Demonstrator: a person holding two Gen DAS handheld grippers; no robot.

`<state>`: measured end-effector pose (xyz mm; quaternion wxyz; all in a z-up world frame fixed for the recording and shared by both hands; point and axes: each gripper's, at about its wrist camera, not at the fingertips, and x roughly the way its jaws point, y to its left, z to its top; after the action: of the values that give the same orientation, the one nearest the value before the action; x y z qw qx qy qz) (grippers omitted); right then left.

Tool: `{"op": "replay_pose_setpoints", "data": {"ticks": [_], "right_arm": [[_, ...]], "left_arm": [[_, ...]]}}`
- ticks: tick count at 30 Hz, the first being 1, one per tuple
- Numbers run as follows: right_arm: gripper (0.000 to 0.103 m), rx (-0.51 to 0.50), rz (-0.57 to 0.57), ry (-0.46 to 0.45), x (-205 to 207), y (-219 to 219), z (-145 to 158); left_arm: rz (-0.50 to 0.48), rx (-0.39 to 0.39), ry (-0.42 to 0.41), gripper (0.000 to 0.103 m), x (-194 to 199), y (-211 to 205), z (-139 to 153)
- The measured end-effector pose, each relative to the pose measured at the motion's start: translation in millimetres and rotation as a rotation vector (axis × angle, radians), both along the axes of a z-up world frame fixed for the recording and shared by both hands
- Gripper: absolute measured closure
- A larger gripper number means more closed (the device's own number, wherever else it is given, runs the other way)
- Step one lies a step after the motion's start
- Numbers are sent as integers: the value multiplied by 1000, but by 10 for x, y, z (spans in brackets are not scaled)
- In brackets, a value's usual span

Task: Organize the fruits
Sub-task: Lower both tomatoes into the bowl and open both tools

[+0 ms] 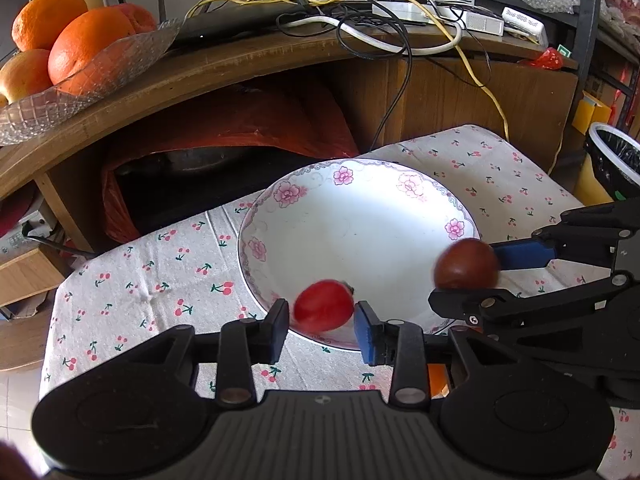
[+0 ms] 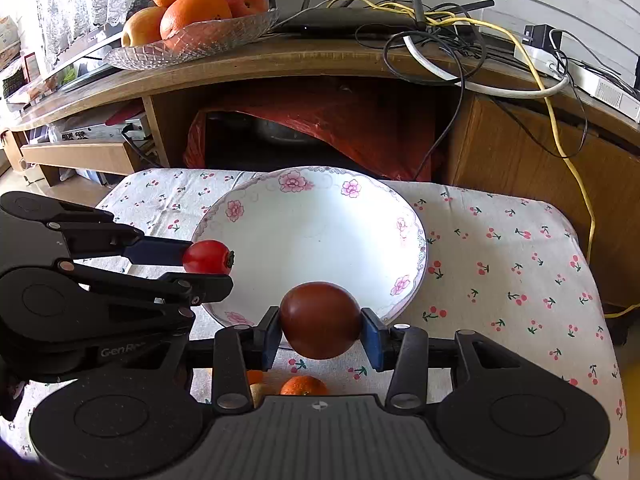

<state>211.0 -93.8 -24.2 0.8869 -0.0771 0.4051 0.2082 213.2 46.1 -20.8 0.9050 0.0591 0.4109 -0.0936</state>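
A white floral bowl (image 1: 360, 200) (image 2: 312, 216) sits empty on the cherry-print cloth. My left gripper (image 1: 322, 316) is shut on a bright red tomato (image 1: 324, 305) over the bowl's near rim; it also shows in the right wrist view (image 2: 208, 257). My right gripper (image 2: 320, 330) is shut on a dark red-brown fruit (image 2: 320, 320), held just above the bowl's near edge; it also shows in the left wrist view (image 1: 466, 264). A small orange (image 2: 304, 386) lies on the cloth below the right gripper.
A glass dish (image 1: 80, 92) (image 2: 192, 40) of oranges and an apple stands on the wooden shelf behind. Tangled cables (image 2: 460, 40) and a router lie on the shelf. A bin (image 1: 612, 160) stands right of the table.
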Motion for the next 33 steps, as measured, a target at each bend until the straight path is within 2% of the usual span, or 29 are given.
{"op": "replay_pose_setpoints", "data": {"ticks": [5,11,33], "right_arm": [[59,1,-11,-14,13,-20,11],[58,27,-33,-34,11,-96,103],[58,47,-51,-28,-66,-140,178]], "left_arm": [[7,-7,-2,54,7,17,16],[-26,21,-27,52,-75,-41,57],[-70,-15,-13,51,-263,0,125]]}}
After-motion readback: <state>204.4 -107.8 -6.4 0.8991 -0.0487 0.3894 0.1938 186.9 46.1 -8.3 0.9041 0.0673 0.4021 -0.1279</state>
